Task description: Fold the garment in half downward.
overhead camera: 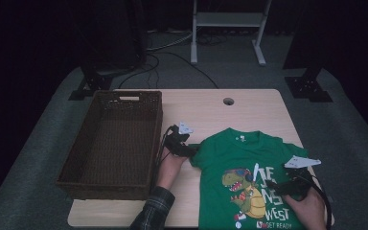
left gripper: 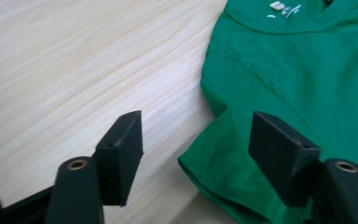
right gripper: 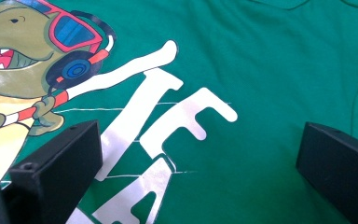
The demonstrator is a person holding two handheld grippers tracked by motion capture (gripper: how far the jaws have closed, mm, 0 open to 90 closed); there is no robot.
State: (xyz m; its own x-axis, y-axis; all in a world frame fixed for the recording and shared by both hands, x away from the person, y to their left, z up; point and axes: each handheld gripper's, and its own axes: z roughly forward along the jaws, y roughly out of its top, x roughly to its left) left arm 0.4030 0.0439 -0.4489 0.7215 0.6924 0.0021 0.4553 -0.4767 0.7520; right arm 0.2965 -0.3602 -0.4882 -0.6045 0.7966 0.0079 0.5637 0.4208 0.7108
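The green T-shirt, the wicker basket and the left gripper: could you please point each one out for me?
green T-shirt [overhead camera: 220,155]: high view, plain chest fabric.
wicker basket [overhead camera: 154,139]: high view, right wall.
left gripper [left gripper: 196,149]: left gripper view, midway between the fingertips, over the sleeve hem.

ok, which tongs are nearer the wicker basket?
Left. The left tongs sit at the shirt sleeve, just beside the wicker basket; the right tongs hover over the shirt's print, farther away.
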